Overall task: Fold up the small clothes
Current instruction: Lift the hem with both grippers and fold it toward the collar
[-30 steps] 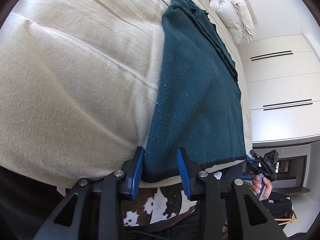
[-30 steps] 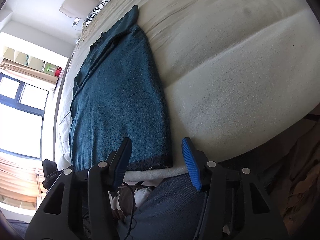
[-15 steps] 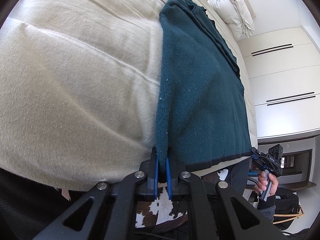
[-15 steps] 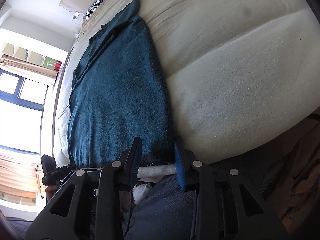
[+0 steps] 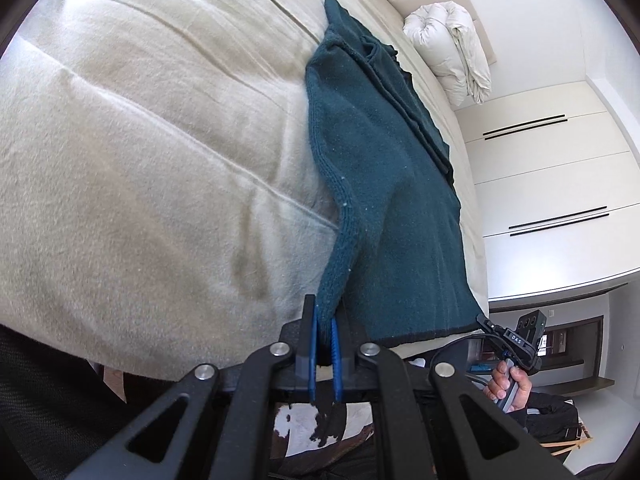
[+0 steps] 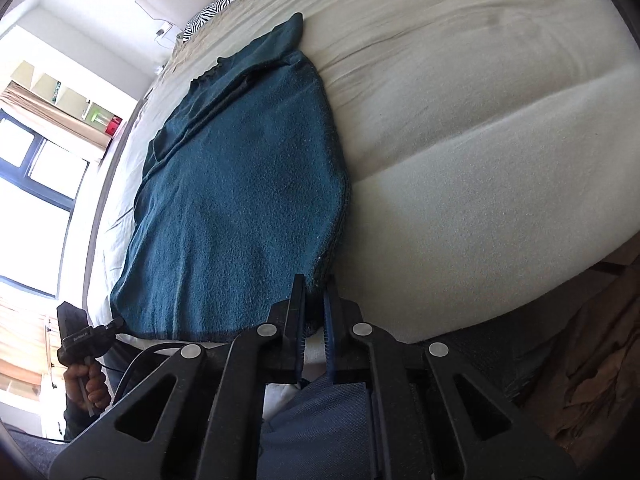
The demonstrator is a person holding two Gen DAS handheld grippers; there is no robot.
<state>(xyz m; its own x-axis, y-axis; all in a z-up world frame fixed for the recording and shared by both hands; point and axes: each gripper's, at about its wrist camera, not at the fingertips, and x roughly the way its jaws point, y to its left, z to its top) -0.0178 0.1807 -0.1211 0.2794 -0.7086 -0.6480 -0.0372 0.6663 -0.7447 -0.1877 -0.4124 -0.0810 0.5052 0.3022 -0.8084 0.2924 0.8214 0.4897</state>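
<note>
A dark teal knitted sweater (image 5: 392, 208) (image 6: 240, 208) lies lengthwise on a cream bed (image 5: 140, 152) (image 6: 480, 128), its black-trimmed hem at the near edge. My left gripper (image 5: 323, 320) is shut on the hem's left corner, and the cloth rises in a ridge from the blue pads. My right gripper (image 6: 316, 292) is shut on the hem's right corner. The far end of the sweater is bunched, with a sleeve folded over it. In each view the other gripper shows at the opposite corner, held by a hand (image 5: 508, 384) (image 6: 86, 384).
A rolled white duvet (image 5: 452, 52) lies at the head of the bed, beside a zebra-print pillow (image 6: 218, 8). White wardrobe doors (image 5: 552, 184) stand to the right, a bright window (image 6: 36, 184) to the left. A cowhide rug (image 5: 300, 420) covers the floor below.
Both grippers closed from open onto the sweater's hem corners. The left corner has been lifted slightly off the bed, raising a fold along that edge.
</note>
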